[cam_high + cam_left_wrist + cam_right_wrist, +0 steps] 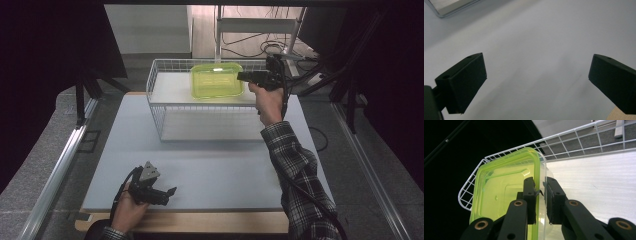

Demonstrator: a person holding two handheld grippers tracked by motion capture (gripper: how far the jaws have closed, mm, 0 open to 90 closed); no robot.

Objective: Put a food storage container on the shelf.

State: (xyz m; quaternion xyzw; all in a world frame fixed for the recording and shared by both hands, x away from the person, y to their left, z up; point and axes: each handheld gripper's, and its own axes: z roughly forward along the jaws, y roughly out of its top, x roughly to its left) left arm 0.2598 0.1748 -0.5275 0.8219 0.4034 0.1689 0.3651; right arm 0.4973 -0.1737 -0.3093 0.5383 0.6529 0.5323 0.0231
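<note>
Grey board (210, 165) covers the table, and on its far part stands a white wire basket (156, 107), which serves as the landmark for everything else. Well apart from the basket, at the near left corner of the board, the left gripper (167, 194) rests in the person's left hand (129, 210). In the left gripper view its two black jaws stand wide apart over the bare board, and nothing is between them.

Inside the basket, on its upper white shelf (170, 90) and toward the right end, sits a green plastic box (216, 80) with a clear lower part. At the right rim of the basket the right gripper (246, 76) reaches in from the side. In the right gripper view the right gripper (541, 192) has its jaws nearly together, one pad on each side of the box's wall (541, 167), so it appears to pinch the rim of the box.

As a judgement, the grasp is made, and the box rests on or just above the shelf. Whether it is being put in or taken out, the pictures do not tell. What is left is to finish this carrying and to open the jaws; the left gripper has no part so far.
</note>
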